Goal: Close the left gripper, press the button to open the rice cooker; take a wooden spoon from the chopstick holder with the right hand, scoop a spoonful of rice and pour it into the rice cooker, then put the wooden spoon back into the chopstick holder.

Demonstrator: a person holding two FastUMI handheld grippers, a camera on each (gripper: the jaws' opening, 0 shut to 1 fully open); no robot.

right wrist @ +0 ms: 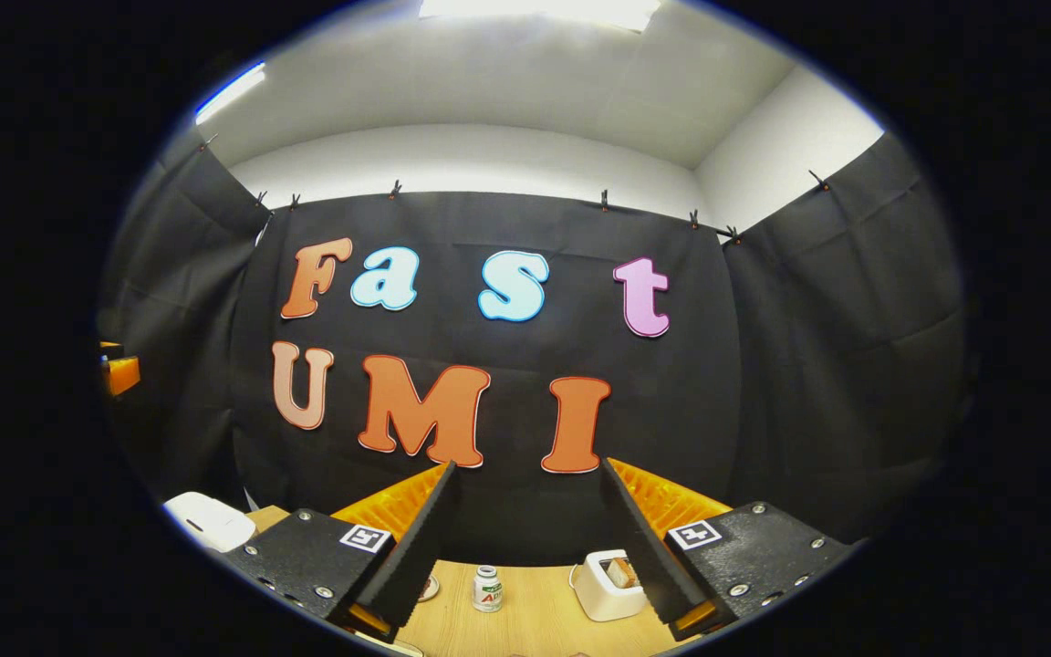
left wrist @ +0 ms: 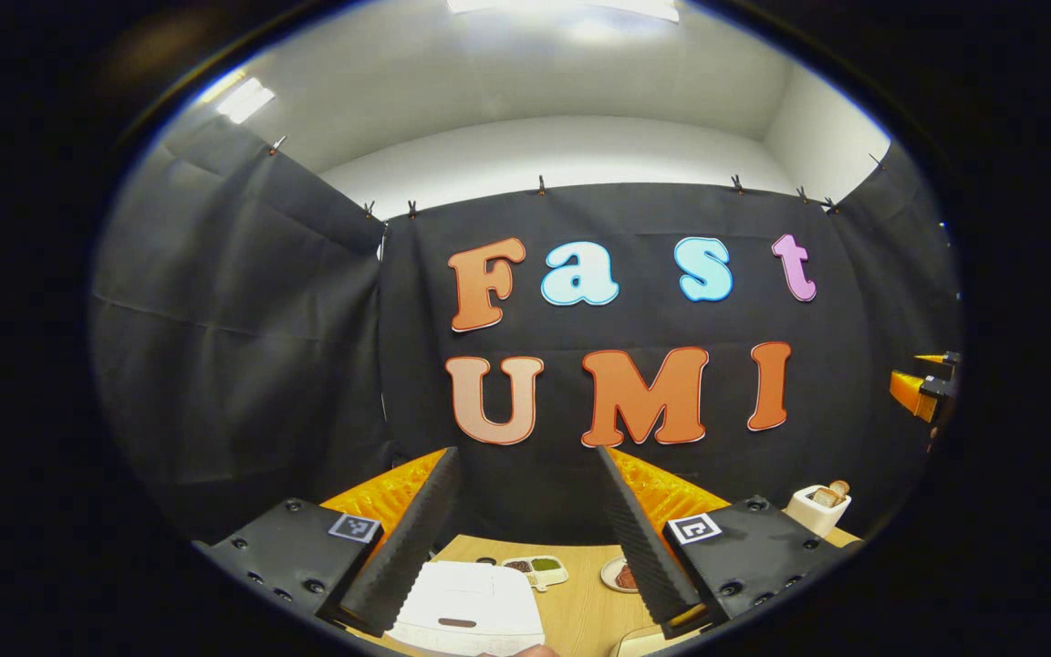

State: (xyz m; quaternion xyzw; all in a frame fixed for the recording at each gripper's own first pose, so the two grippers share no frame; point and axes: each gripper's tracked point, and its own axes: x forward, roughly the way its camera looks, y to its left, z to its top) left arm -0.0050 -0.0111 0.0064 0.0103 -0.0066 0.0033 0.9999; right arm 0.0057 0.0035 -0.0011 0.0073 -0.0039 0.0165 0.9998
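1. In the left gripper view, the left tongs (left wrist: 525, 538) stood released, their fingers spread wide with nothing between them, raised above the wooden surface (left wrist: 580, 602).
2. Low between those fingers lay the white rice cooker (left wrist: 471, 607), lid down, a dark oval button near its front edge (it sat below the tongs and toward the left finger, not touched by either).
3. Past the cooker, a small divided tray (left wrist: 536, 570) held dark and green contents, and just right of it a round plate (left wrist: 619, 575) was partly hidden behind the right finger.
4. Further right, a white chopstick holder (left wrist: 817, 508) stood near the back of the surface with wooden handles sticking out of its top, well apart from the left tongs.
5. At the far right edge of that view, the other gripper (left wrist: 922, 388) appeared; whether it was spread could not be told from there.
6. In the right gripper view, the rice cooker (right wrist: 211, 522) showed as a white rounded corner at the far left, outside the left finger.
7. The right tongs (right wrist: 525, 538) were likewise released and empty.
8. Between their fingers stood a small white bottle (right wrist: 487, 589), and to its right the chopstick holder (right wrist: 606, 584), partly behind the right finger, near the tongs without contact.
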